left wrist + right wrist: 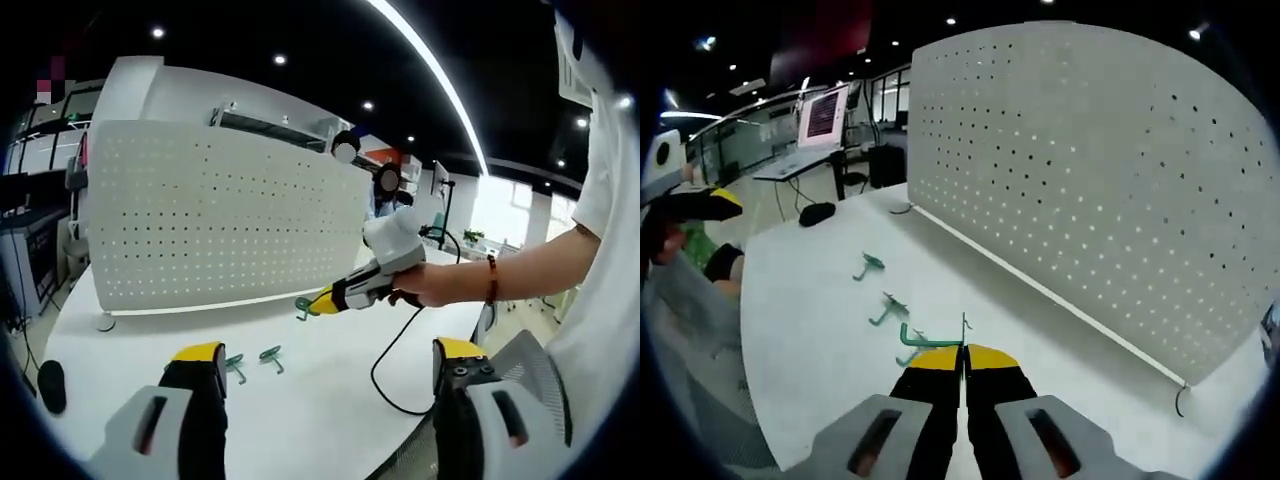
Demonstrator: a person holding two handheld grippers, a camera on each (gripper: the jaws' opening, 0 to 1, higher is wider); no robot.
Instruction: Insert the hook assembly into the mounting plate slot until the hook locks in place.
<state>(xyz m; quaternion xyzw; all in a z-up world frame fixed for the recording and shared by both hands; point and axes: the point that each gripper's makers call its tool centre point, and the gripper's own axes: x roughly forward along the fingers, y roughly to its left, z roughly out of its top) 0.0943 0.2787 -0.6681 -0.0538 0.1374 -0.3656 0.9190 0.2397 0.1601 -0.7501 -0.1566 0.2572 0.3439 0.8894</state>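
Three green hooks in play. Your left claw (325, 372) has its jaws spread wide with nothing between them, and two loose hooks (253, 360) lie on the white bench (300, 420) just ahead of its left jaw, side by side. The third hook (305, 306) sits farther out, right of those two, pinched at the yellow tip of your right claw (322, 300), which comes in from the right with your hand (425, 285) and a beaded wristband (492, 279) behind it. One white perforated mounting plate (220, 215) stands upright on the bench beyond everything.

The left gripper view alone gives you the black cable (385, 375) trailing across the bench, and a dark object (51, 386) at the far left edge.

In the right gripper view your right claw (964, 362) is clamped tight on the held hook (930, 342), its green wire sticking out left of the yellow tips. The two loose hooks (878, 288) lie ahead and left of it. The plate (1090, 170) rises ahead and right, well apart from the hook. Far left, your left claw (700, 205) peeks in. This view adds a lit monitor (823, 116) on a desk behind.
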